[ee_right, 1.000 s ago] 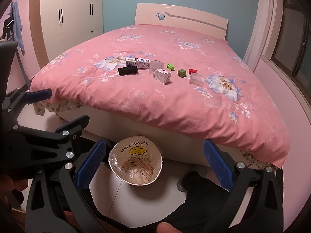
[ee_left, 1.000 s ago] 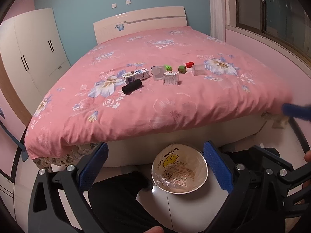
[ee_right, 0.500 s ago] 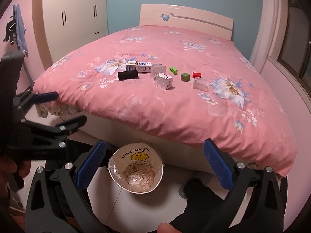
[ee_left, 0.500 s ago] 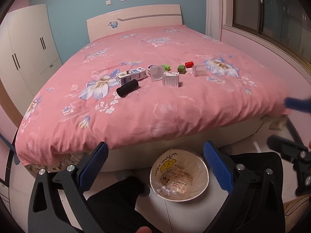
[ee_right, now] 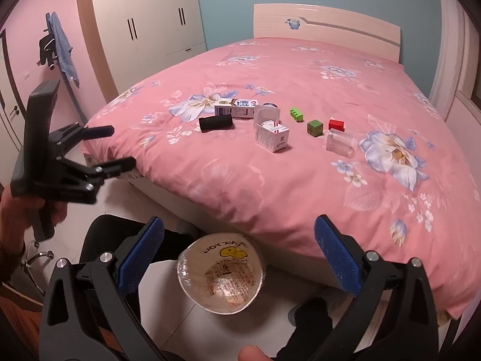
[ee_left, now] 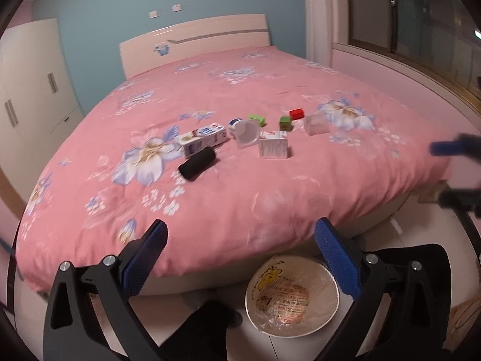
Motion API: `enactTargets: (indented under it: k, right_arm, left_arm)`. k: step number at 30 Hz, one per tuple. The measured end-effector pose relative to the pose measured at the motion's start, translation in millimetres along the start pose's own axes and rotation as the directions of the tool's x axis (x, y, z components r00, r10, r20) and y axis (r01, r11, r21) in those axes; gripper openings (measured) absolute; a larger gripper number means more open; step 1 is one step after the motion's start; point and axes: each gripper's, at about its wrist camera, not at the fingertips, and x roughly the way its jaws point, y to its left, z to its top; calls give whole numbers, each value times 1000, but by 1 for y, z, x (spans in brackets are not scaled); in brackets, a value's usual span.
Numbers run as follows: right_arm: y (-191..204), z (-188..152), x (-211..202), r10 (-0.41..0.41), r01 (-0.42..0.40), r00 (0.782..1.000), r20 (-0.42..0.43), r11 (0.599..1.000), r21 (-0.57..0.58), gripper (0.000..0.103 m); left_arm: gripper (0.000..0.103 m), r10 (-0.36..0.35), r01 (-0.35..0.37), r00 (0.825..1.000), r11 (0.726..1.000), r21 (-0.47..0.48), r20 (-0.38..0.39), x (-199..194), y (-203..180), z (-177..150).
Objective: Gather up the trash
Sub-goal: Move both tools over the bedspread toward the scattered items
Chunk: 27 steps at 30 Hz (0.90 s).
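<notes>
Trash (ee_right: 272, 137): small cartons, cup, black roll on pink bed (ee_right: 300, 180) | both jaws spread, empty

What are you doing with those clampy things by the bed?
A person holds a tool in each hand, the left tool and the right tool, both open and holding nothing. They are cleaning up trash. Small things lie on the pink bed: a carton, a white box, a black roll and little blocks. A lined bowl waits on the floor. Nothing is picked up yet.
</notes>
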Motion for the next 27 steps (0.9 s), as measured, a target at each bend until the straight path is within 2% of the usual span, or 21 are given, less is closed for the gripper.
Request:
enactTargets:
  k: [4, 7, 9, 14, 21, 27]
  right_arm:
    - [-17, 12, 11, 10, -10, 1000, -22, 1000, -19, 98]
    - [-29, 21, 18, 5, -5, 1000, -29, 1000, -16, 98]
    - [-37, 26, 23, 21, -21, 999, -34, 1000, -10, 98]
    - [-52, 36, 35, -17, 13, 998, -58, 997, -78, 98]
    - [-71, 48, 51, -31, 18, 996, -87, 989, -149, 98]
    - [-82, 60, 74, 7, -35, 990, -142, 980, -195, 98]
  left_arm:
    - [100, -12, 11, 999, 1000, 25, 31, 12, 8, 9]
    - [100, -17, 17, 1000, 1000, 9, 17, 25, 19, 17]
    - [100, -22, 22, 1000, 1000, 5, -1, 34, 28, 22]
    - [100, -78, 80, 996, 996, 44, -49, 55, 44, 34]
    - [100, -94, 101, 988, 993, 55, -120, 82, 66, 45]
    - [100, -122, 138, 979, 986, 89, -164, 106, 72, 54]
